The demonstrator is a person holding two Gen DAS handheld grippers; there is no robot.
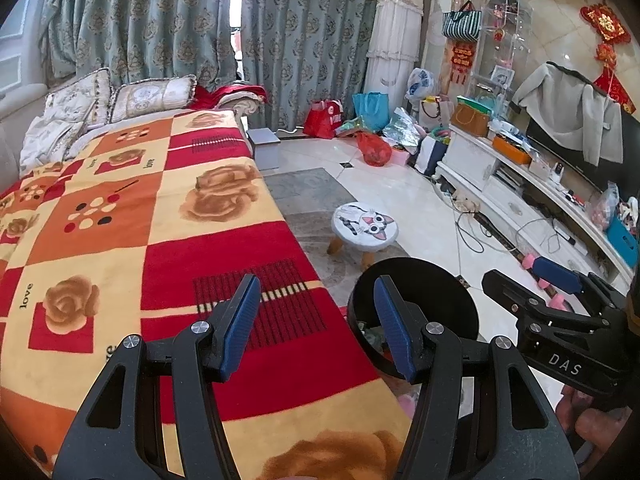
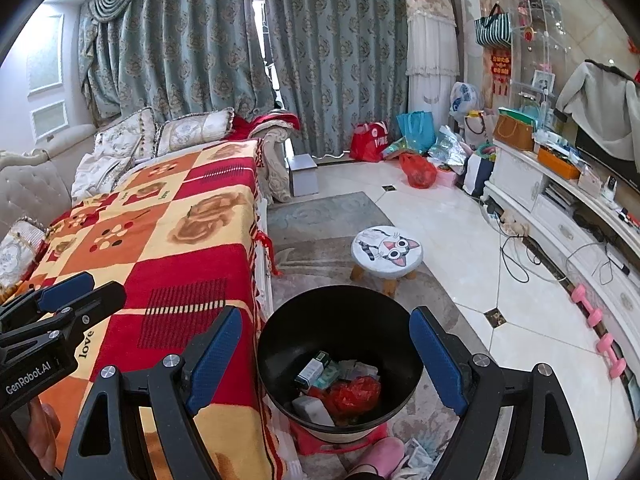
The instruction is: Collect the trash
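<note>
Black bin [image 2: 340,364] on the floor beside the sofa, just below the right tongs [image 2: 326,364], already holding trash: one red plastic bag [image 2: 354,394], one small box [image 2: 314,368], one pale block [image 2: 312,406], some crumpled paper. Exact count of scraps impossible to tell. Right tongs released, spread wide over the bin mouth, nothing between them. Left tongs [image 1: 314,330] likewise released and bare, hovering over the red-and-orange blanket [image 1: 168,216] near its edge, bin rim [image 1: 352,312] just beside the right-hand tip.

Risks, as a judgement: bin light and narrow-based, so a knock from either tip could have tipped it and spilled the contents onto the rug; soft blanket pile could have snagged a tip or been pinched along with any scrap. White crumpled paper [image 2: 416,454] on the floor near a pink slipper [image 2: 380,456] possibly one piece left to gather, easily missed under the bin's edge.

One bin, one cat-face stool [image 2: 386,254], two tongs.
</note>
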